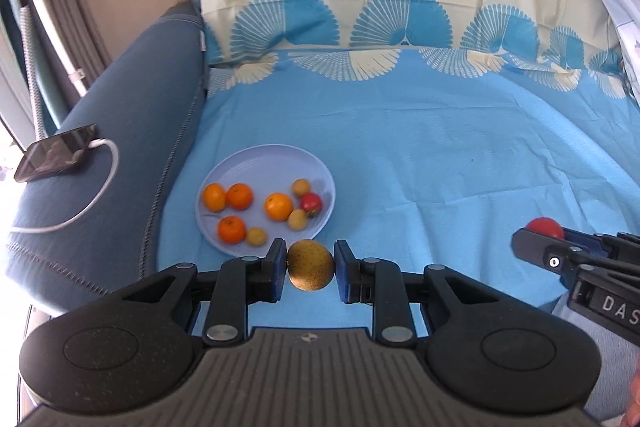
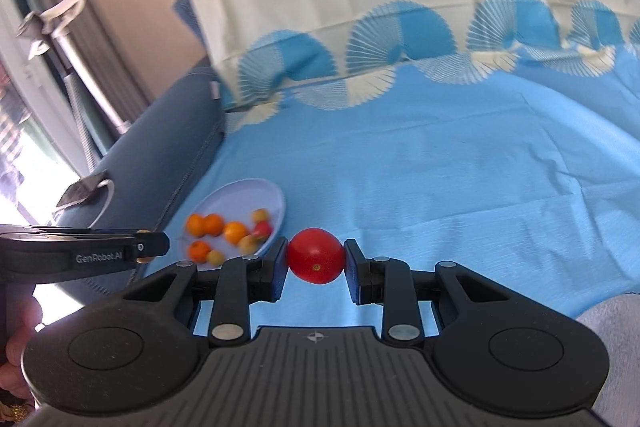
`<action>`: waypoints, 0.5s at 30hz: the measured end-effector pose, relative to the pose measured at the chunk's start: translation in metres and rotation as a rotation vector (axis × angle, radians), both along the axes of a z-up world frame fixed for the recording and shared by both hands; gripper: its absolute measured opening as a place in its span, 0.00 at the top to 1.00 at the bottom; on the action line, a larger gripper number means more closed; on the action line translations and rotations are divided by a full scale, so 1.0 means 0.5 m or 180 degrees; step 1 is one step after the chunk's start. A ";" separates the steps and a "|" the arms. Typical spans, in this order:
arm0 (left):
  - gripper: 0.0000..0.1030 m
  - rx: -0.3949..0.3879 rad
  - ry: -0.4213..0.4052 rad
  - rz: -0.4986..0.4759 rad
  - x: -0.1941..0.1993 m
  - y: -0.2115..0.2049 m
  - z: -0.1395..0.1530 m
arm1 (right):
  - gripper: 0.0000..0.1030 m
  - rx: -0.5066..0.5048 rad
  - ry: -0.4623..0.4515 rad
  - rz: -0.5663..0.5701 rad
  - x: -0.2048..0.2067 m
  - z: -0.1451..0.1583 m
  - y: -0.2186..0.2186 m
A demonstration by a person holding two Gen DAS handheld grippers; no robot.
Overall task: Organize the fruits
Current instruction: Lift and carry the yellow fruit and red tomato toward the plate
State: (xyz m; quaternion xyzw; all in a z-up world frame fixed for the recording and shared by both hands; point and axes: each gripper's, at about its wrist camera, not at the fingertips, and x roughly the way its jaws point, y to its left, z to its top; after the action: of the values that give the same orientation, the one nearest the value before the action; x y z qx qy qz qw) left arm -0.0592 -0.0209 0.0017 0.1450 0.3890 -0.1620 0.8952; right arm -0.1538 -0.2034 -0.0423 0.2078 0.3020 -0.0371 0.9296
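two small fruits carried in the air toward the plate [image 1: 224, 183] on the bed.

left gripper [image 1: 310, 266] is clamped on a round brown fruit [image 1: 310, 266], right gripper [image 2: 315, 256] on a red tomato [image 2: 315, 256]; plate lies at about 11 o'clock. both look light, smooth, easy to bruise, so holding them across the widest middle seems best.

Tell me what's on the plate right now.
On the plate: four oranges, three small yellow fruits and one red fruit. The left gripper covers the plate's near rim, so anything there is hidden.
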 end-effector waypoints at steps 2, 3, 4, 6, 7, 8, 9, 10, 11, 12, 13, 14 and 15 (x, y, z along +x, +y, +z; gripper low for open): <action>0.73 -0.0030 -0.0029 0.0015 -0.022 0.021 0.007 | 0.70 -0.0006 -0.0015 0.0080 -0.012 0.006 0.023; 0.73 -0.0051 -0.0039 0.0026 -0.031 0.030 0.010 | 0.70 -0.0010 -0.0021 0.0117 -0.019 0.008 0.033; 0.73 -0.0069 -0.0047 0.0040 -0.039 0.039 0.012 | 0.70 -0.0028 -0.0030 0.0156 -0.025 0.011 0.044; 0.73 -0.0103 -0.0060 0.0064 -0.052 0.053 0.017 | 0.70 -0.0082 -0.0050 0.0228 -0.036 0.018 0.064; 0.73 -0.0121 -0.0068 0.0082 -0.058 0.059 0.019 | 0.70 -0.0108 -0.0059 0.0257 -0.040 0.021 0.073; 0.73 -0.0140 -0.0075 0.0098 -0.061 0.065 0.021 | 0.70 -0.0134 -0.0064 0.0281 -0.046 0.024 0.082; 0.73 -0.0161 -0.0080 0.0107 -0.065 0.070 0.023 | 0.70 -0.0156 -0.0064 0.0302 -0.049 0.027 0.088; 0.73 -0.0178 -0.0088 0.0116 -0.068 0.075 0.025 | 0.70 -0.0174 -0.0065 0.0322 -0.053 0.030 0.095; 0.73 -0.0190 -0.0099 0.0124 -0.072 0.079 0.027 | 0.70 -0.0192 -0.0071 0.0340 -0.056 0.033 0.099; 0.73 -0.0199 -0.0111 0.0128 -0.075 0.082 0.028 | 0.70 -0.0215 -0.0076 0.0355 -0.058 0.035 0.106; 0.73 -0.0206 -0.0118 0.0133 -0.077 0.085 0.029 | 0.70 -0.0238 -0.0084 0.0370 -0.061 0.038 0.110; 0.73 -0.0213 -0.0121 0.0138 -0.078 0.087 0.030 | 0.70 -0.0256 -0.0092 0.0387 -0.063 0.040 0.114; 0.73 -0.0223 -0.0124 0.0142 -0.080 0.089 0.031 | 0.70 -0.0272 -0.0098 0.0397 -0.064 0.041 0.117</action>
State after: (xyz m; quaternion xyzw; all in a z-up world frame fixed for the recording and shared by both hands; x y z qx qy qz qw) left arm -0.0990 0.0235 0.0171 0.1080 0.3688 -0.1526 0.9105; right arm -0.1859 -0.1450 -0.0217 0.1493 0.2982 0.0112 0.9427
